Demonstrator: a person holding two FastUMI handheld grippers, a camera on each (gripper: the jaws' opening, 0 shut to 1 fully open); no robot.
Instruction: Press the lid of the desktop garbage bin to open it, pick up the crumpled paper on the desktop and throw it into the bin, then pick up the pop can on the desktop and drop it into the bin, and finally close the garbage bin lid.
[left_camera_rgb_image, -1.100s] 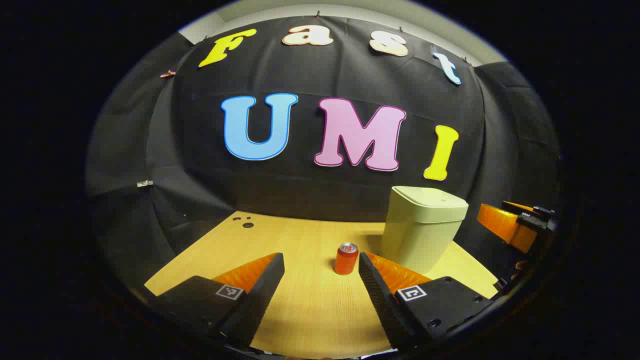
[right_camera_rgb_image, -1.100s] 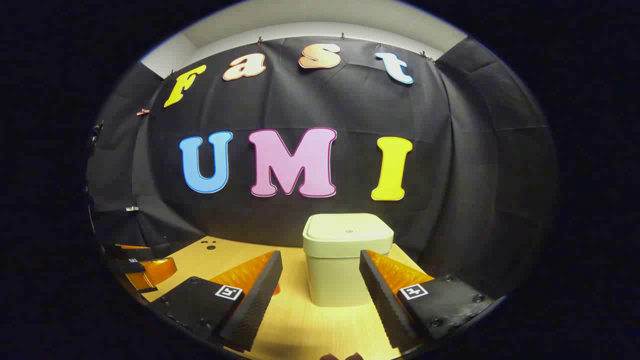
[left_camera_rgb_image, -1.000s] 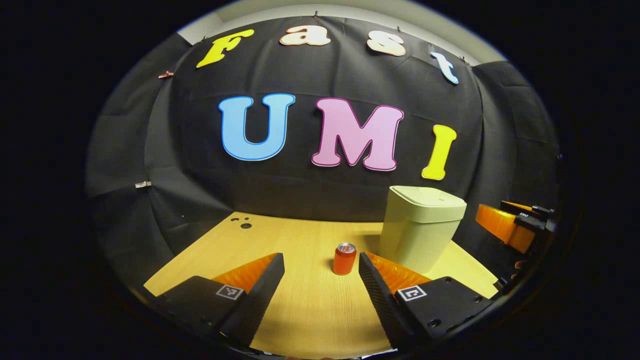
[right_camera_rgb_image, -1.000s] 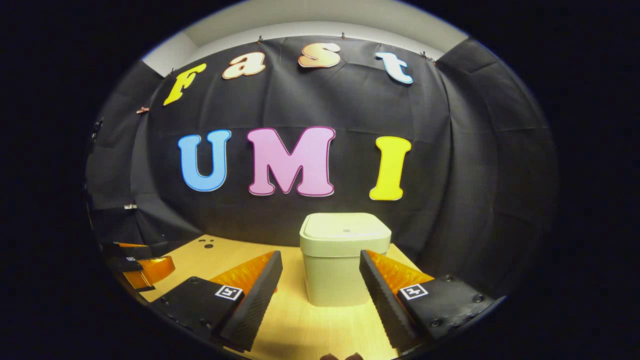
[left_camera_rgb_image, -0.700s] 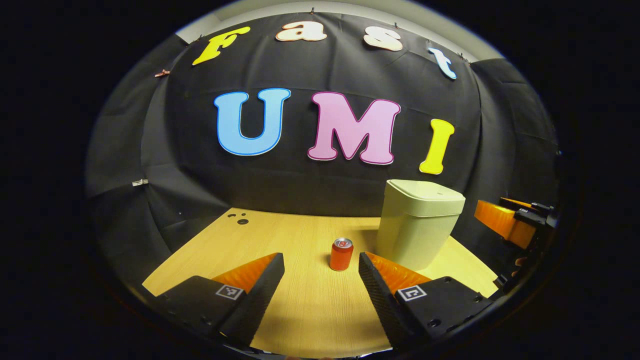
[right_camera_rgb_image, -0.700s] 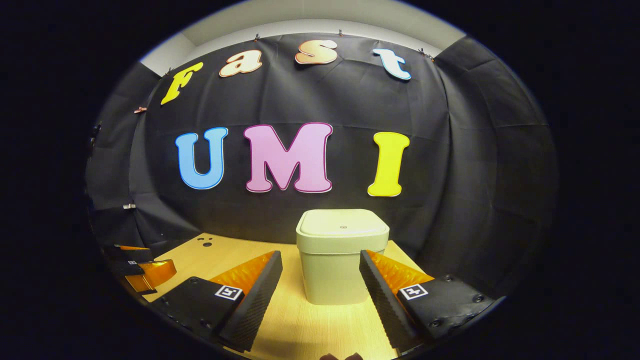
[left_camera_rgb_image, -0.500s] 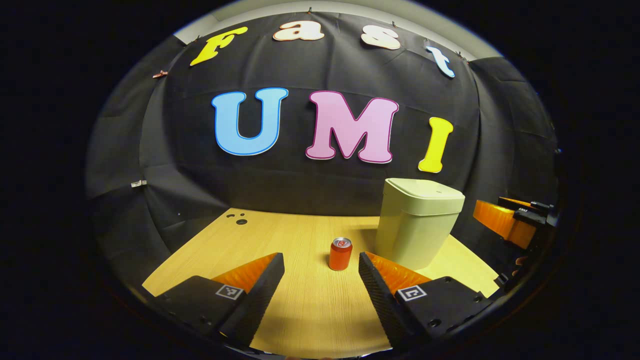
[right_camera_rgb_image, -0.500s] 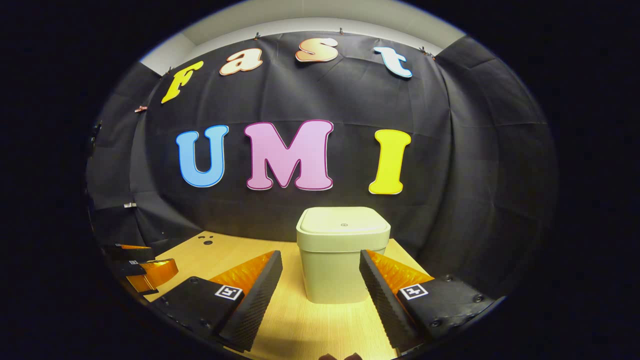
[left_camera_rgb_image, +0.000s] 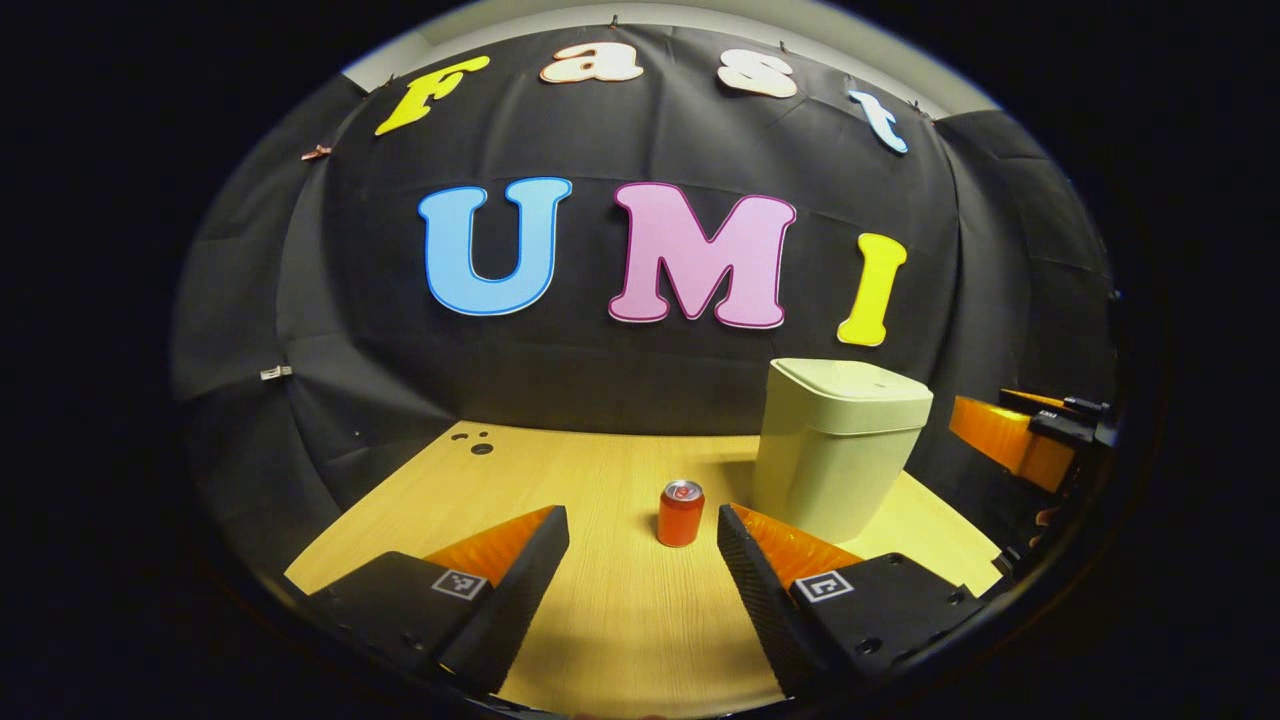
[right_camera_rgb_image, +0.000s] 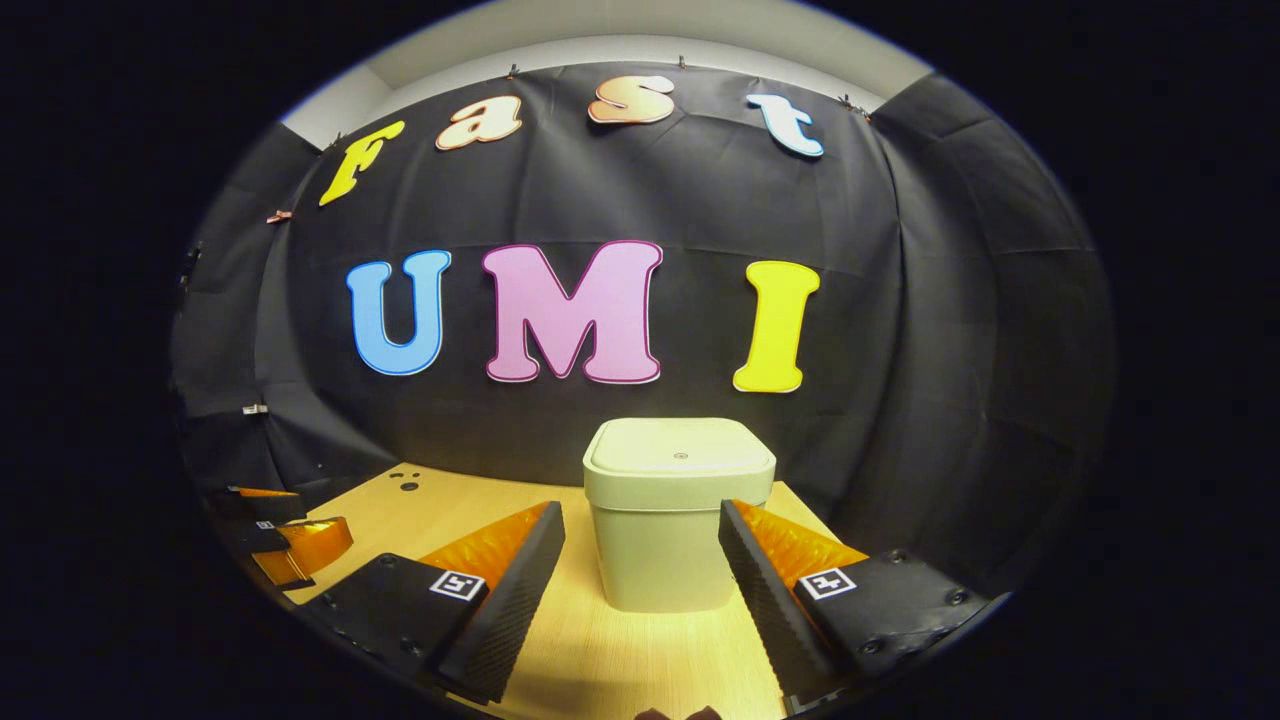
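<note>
Meanwhile both the left gripper (left_camera_rgb_image: 643, 540) and the right gripper (right_camera_rgb_image: 642, 540), fingers spread and empty, have only drifted slightly, so the bin (right_camera_rgb_image: 678, 515) stays lidded and the pop can (left_camera_rgb_image: 680, 513) waits upright on the table (left_camera_rgb_image: 560, 480) beside it.

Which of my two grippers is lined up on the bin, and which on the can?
The right gripper frames the garbage bin between its open fingers; the left gripper faces the pop can, bin off to its right.

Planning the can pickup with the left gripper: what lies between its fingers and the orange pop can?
In the left gripper view, only bare light wooden desktop lies between the open left gripper and the upright orange pop can.
</note>
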